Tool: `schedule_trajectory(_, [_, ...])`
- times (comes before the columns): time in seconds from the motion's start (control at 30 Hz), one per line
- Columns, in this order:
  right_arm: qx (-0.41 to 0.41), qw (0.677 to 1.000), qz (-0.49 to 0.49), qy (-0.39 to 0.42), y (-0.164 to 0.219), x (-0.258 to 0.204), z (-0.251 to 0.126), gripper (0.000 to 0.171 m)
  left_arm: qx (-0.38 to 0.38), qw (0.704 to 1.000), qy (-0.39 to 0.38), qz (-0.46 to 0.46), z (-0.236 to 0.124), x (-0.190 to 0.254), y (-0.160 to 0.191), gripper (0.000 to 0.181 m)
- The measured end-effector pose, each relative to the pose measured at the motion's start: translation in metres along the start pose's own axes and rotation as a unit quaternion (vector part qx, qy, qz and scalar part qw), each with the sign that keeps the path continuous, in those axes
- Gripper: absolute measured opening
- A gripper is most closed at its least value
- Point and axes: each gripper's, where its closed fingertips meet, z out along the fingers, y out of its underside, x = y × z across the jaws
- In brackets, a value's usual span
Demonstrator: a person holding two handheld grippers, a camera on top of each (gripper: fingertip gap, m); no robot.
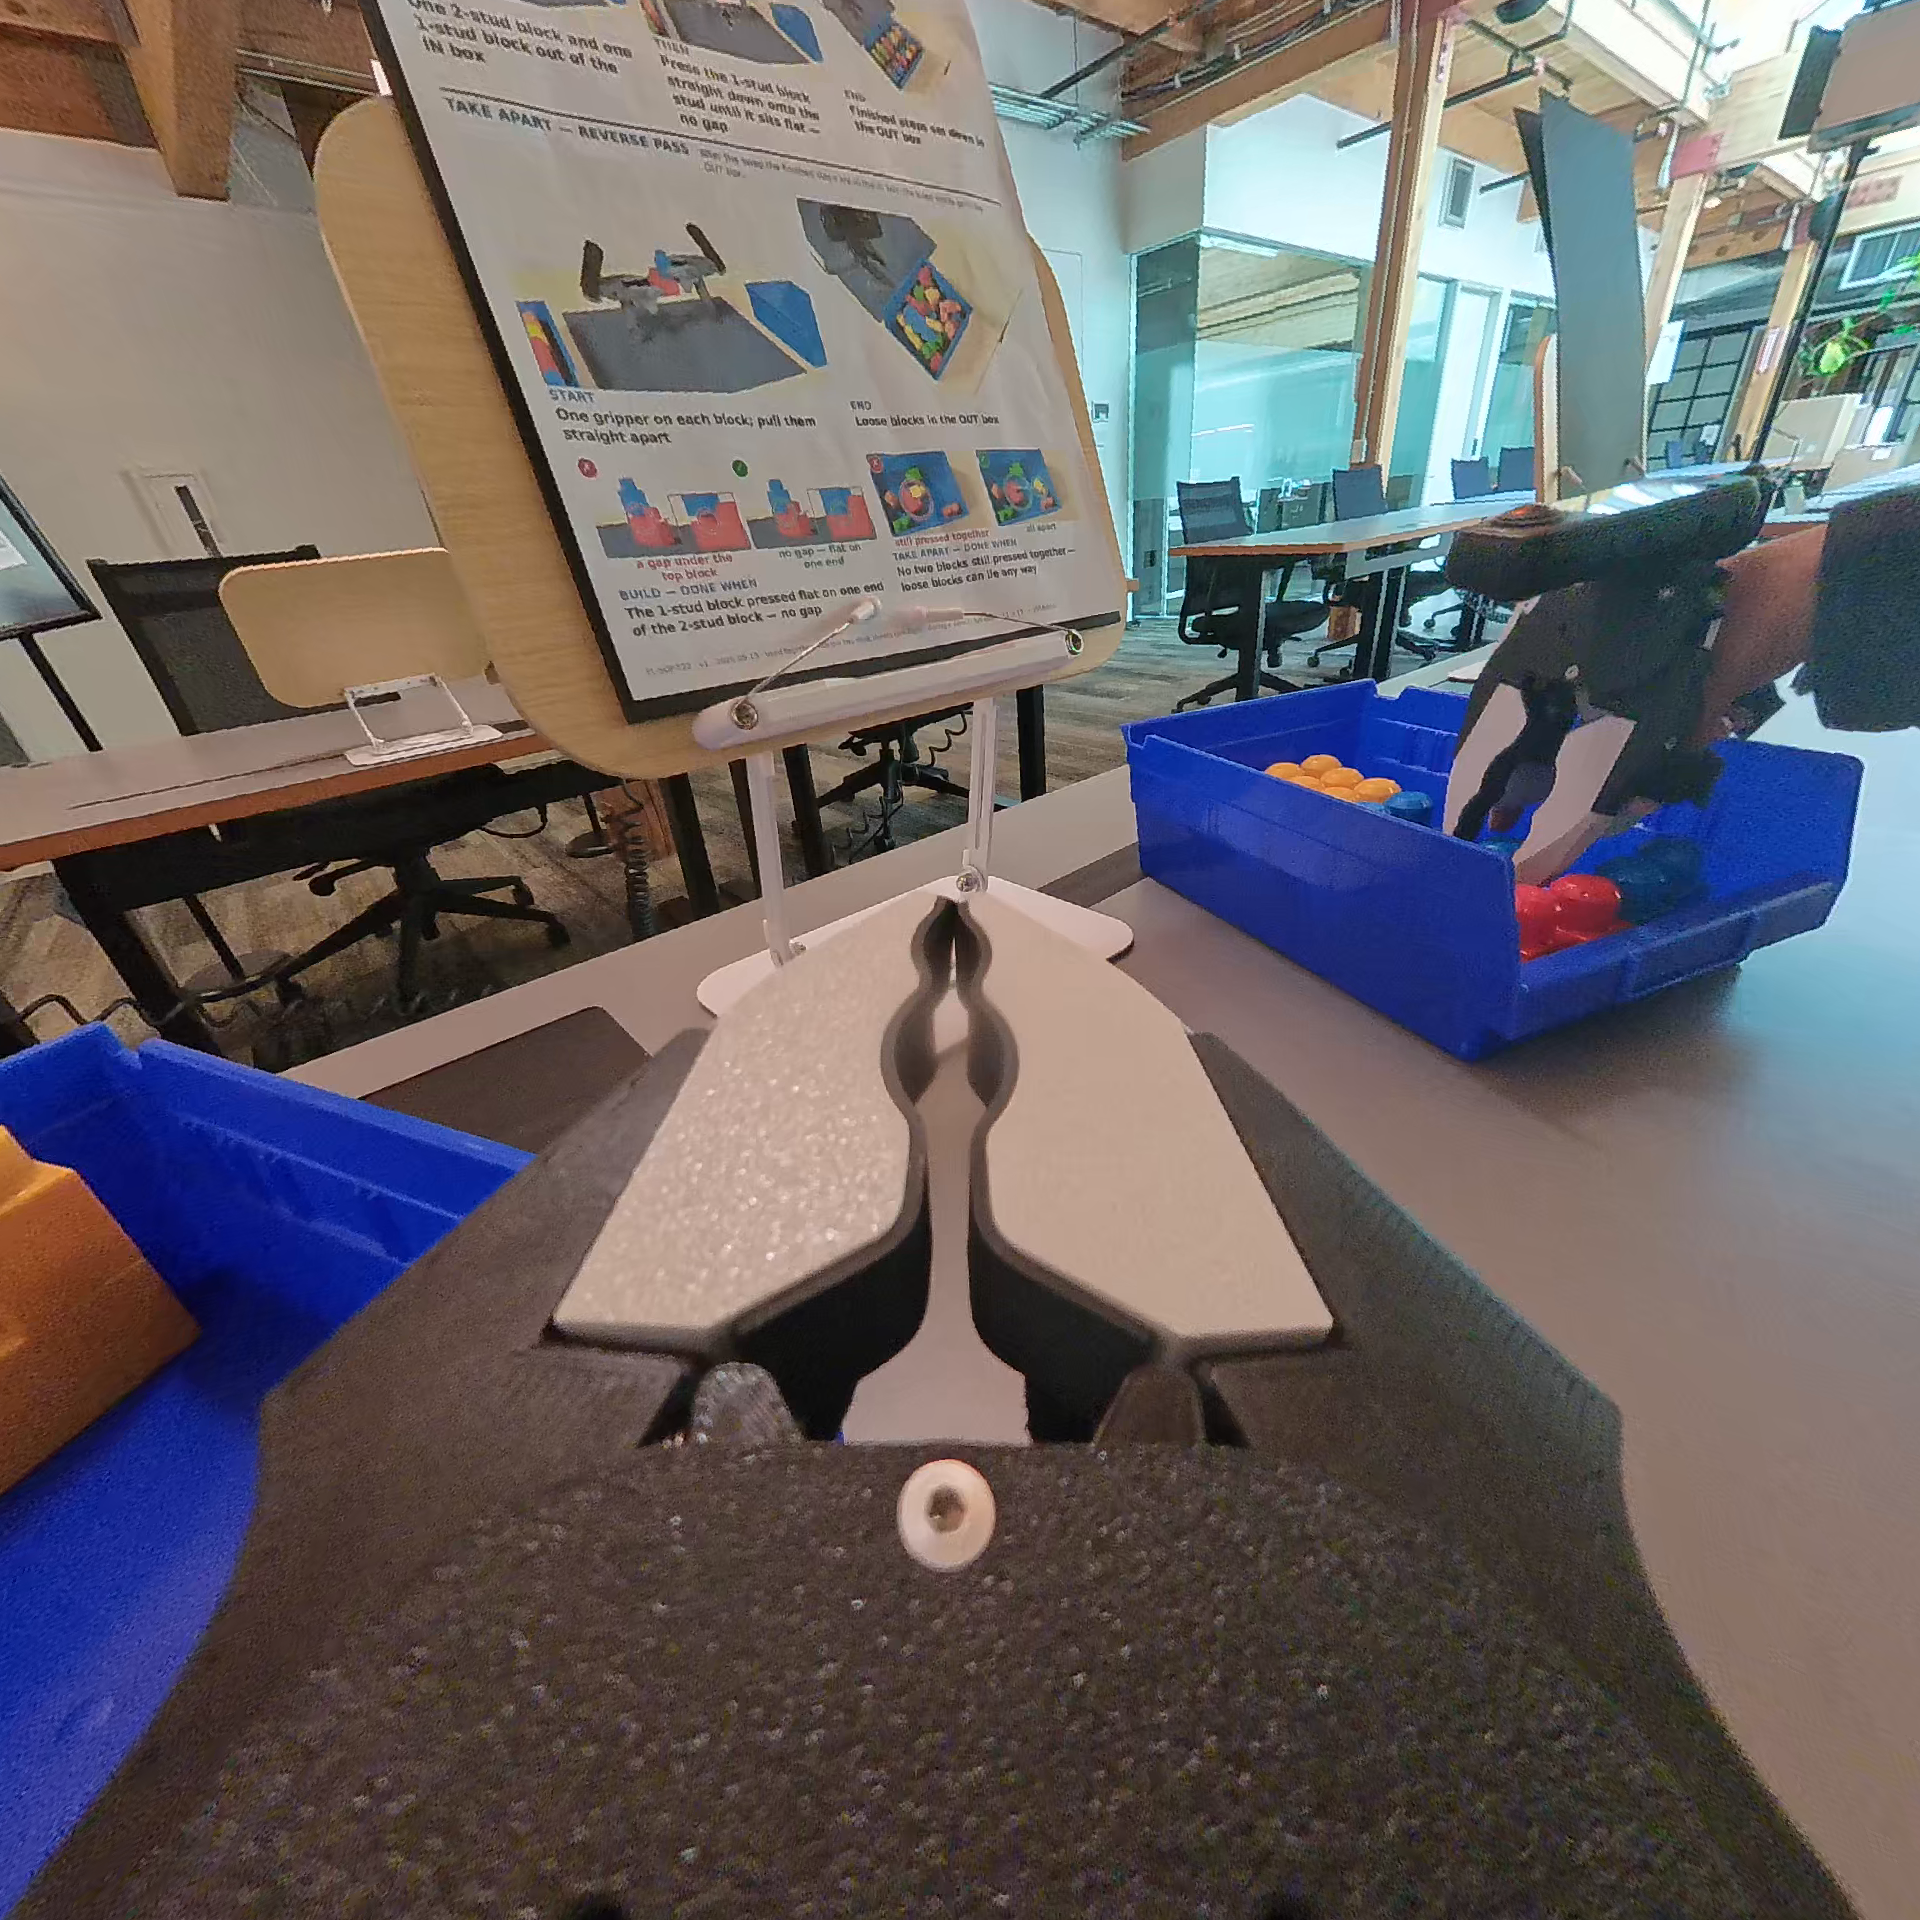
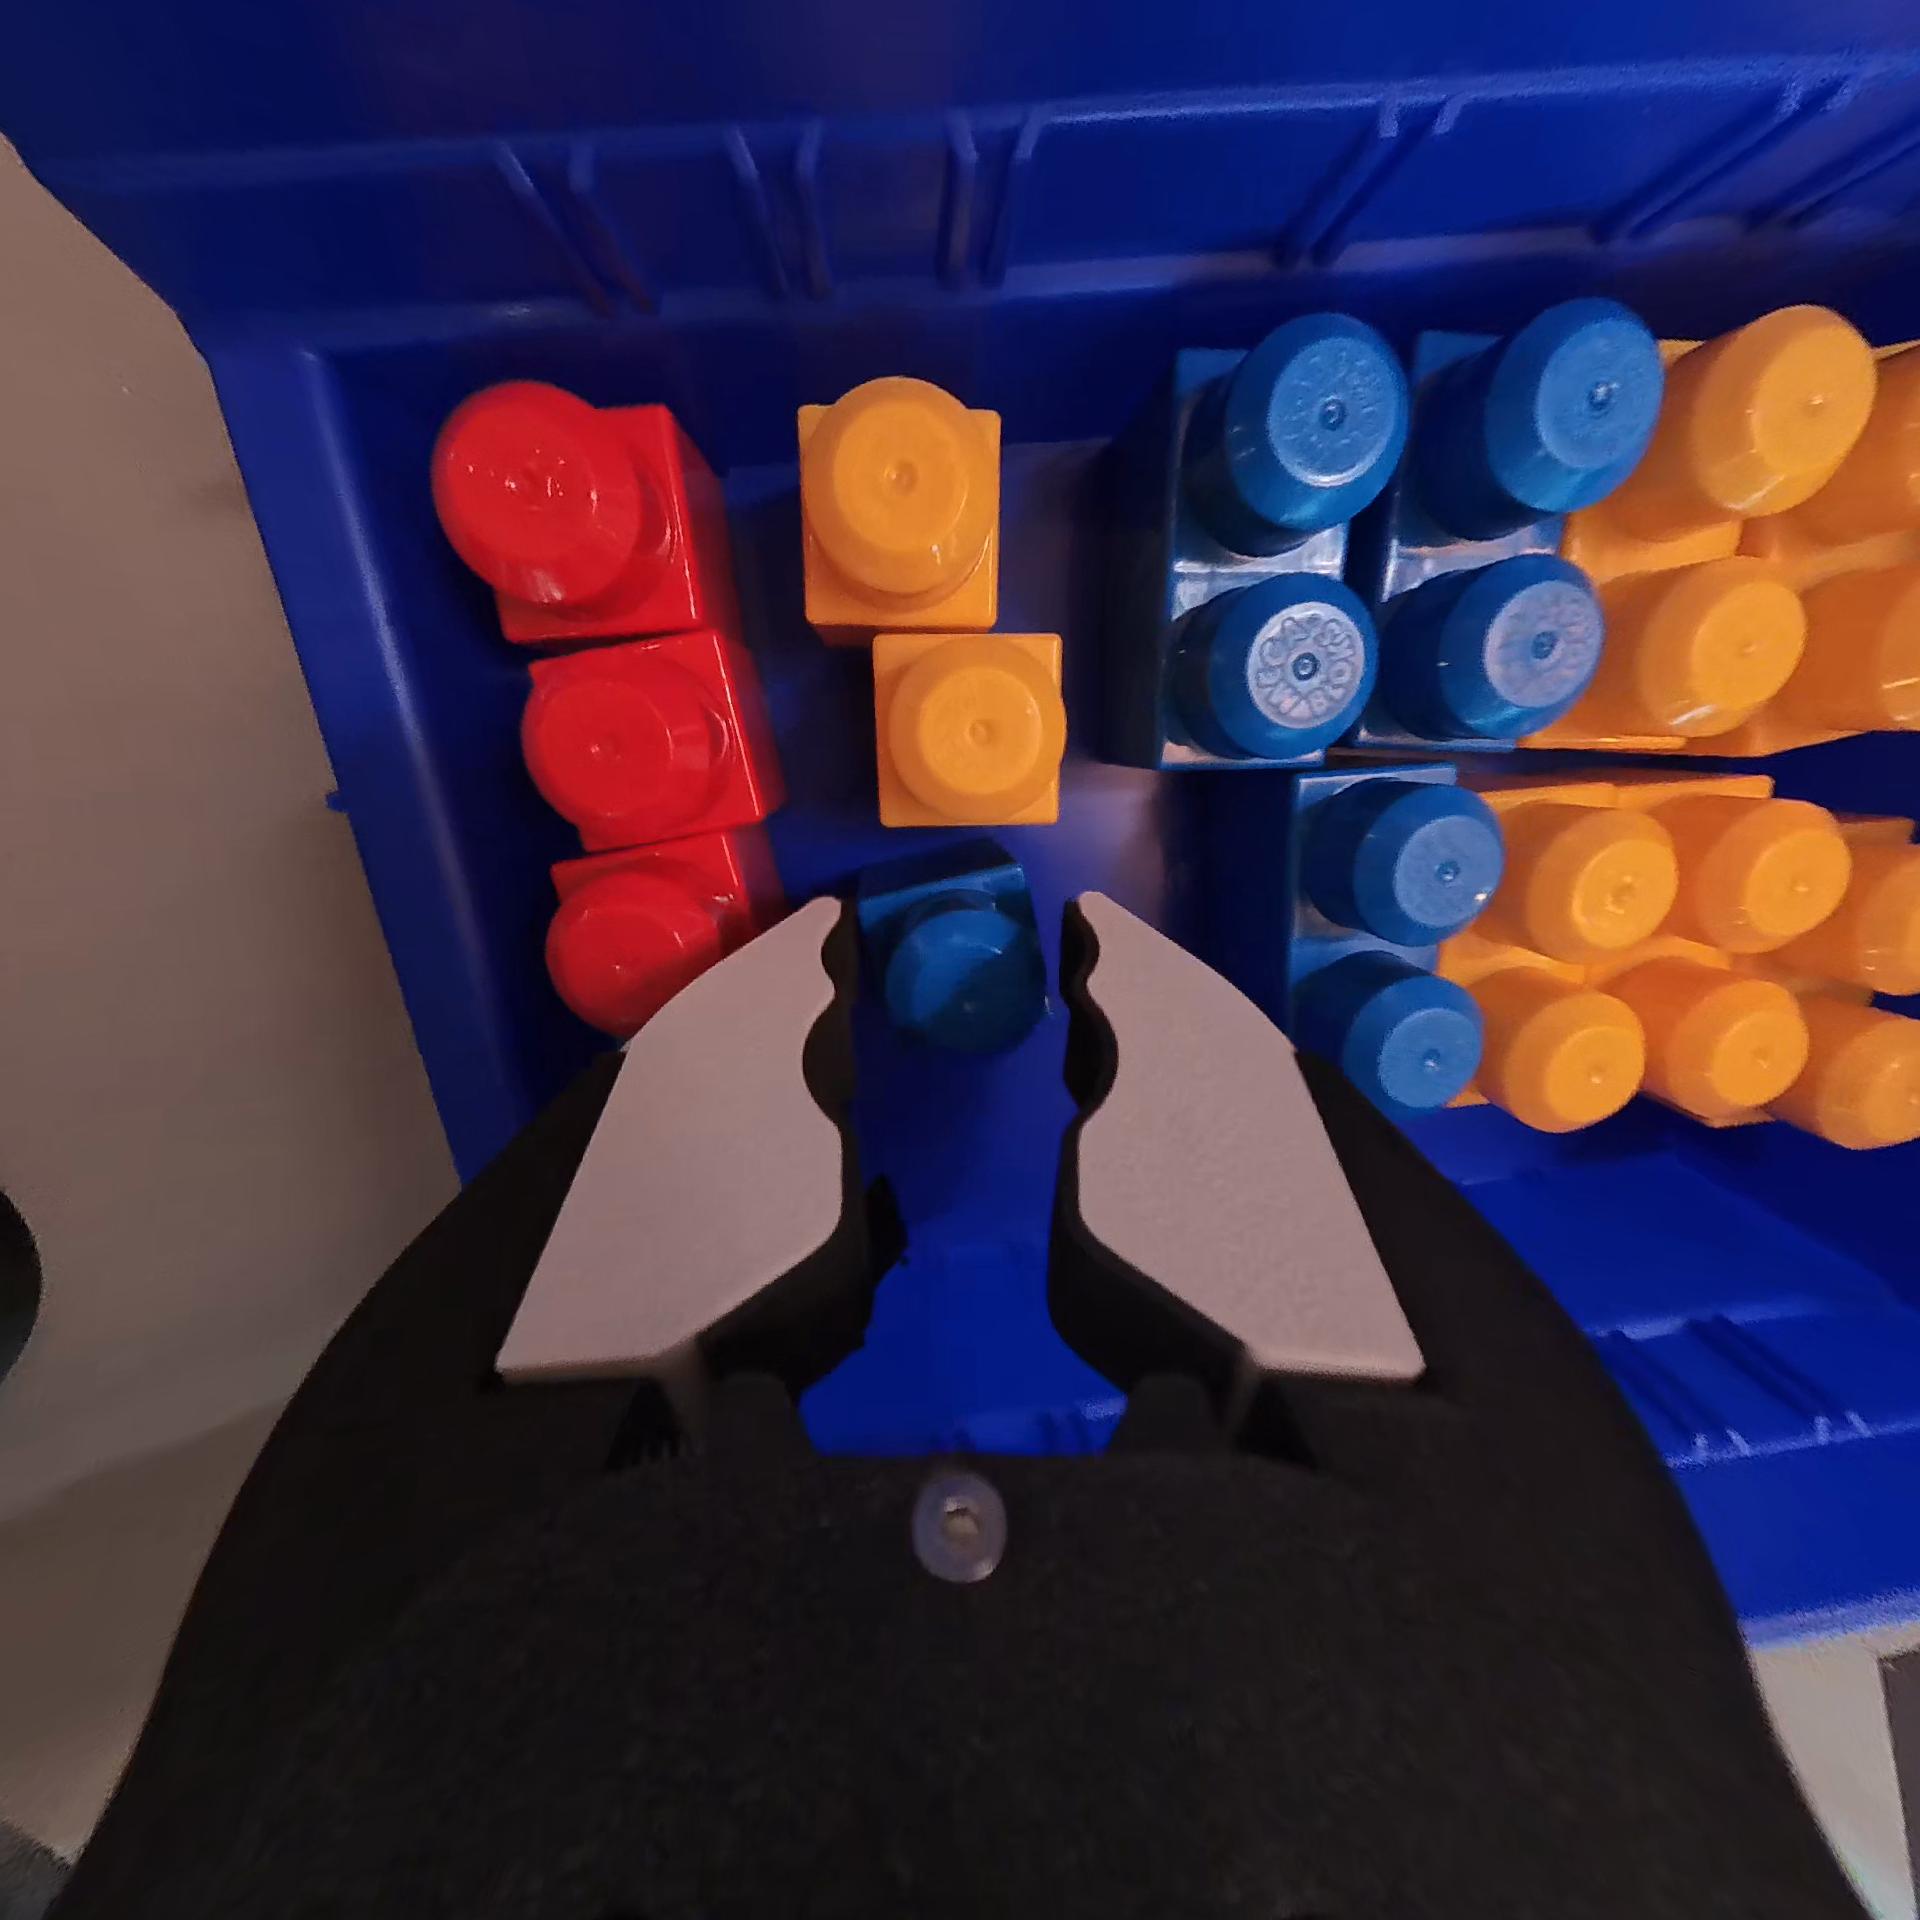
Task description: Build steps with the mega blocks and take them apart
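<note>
1. Right gripper, jaws parted, straddles a small blue one-stud plastic block without touching it.
2. Red one-stud blocks lie at ten o'clock inside the blue plastic bin.
3. Left gripper, closed and empty, hovers over the grey tabletop.

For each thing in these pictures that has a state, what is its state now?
left gripper: shut, empty, above the table.
right gripper: open, lowered into the blue bin, tips either side of the blue one-stud block.
blue one-stud block: upright, not yet gripped.
red blocks: three, loose, in a row.
instruction sheet: propped tilted on its stand.
</note>
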Motion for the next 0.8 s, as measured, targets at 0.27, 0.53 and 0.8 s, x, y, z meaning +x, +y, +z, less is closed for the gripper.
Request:
schedule_trajectory(0.27, [-0.039, 0.999, -0.014, 0.000, 0.012, 0.000, -0.006, 0.034, -0.005, 1.000, 0.002, 0.004, 0.001, 0.001, 0.002, 0.000])
schedule_trajectory(0.53, [-0.029, 1.000, -0.010, 0.001, 0.003, -0.001, -0.005, 0.029, -0.008, 1.000, 0.003, 0.007, 0.001, 0.001, 0.004, 0.000])
schedule_trajectory(0.8, [0.161, 0.986, -0.024, 0.027, -0.078, -0.014, -0.069, 0.036, -0.007, 1.000, -0.007, -0.001, -0.001, -0.004, 0.002, 0.000])
